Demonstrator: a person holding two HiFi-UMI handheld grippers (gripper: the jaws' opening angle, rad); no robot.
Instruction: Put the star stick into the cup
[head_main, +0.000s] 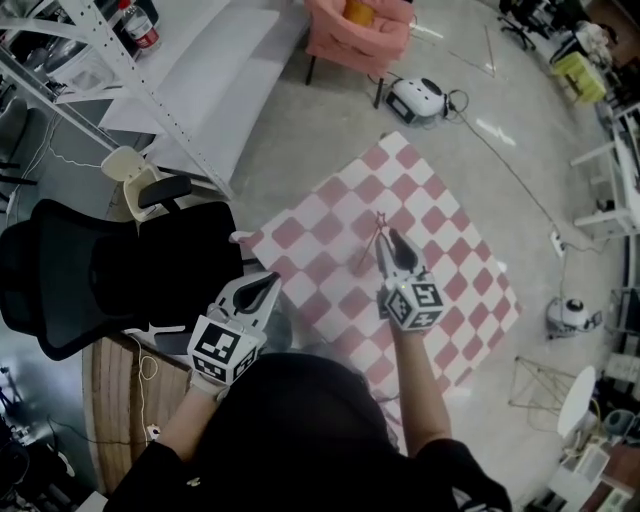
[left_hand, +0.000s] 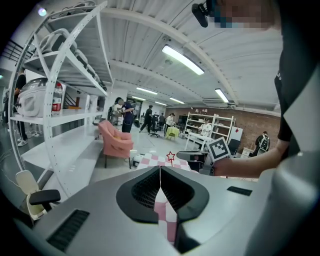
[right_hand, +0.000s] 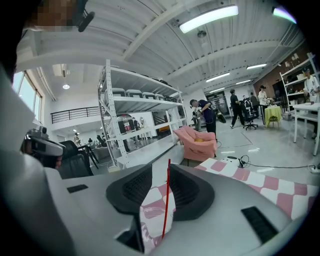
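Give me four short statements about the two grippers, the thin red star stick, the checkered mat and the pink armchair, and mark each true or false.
1. The right gripper is shut on the thin red star-topped stick. True.
2. The left gripper has its jaws wide apart. False: in the left gripper view they meet, with nothing between them.
3. The pink-and-white checkered mat lies on the grey floor below the right gripper. True.
4. The pink upholstered armchair stands on the checkered mat. False: it stands on the bare floor beyond the mat's far corner.
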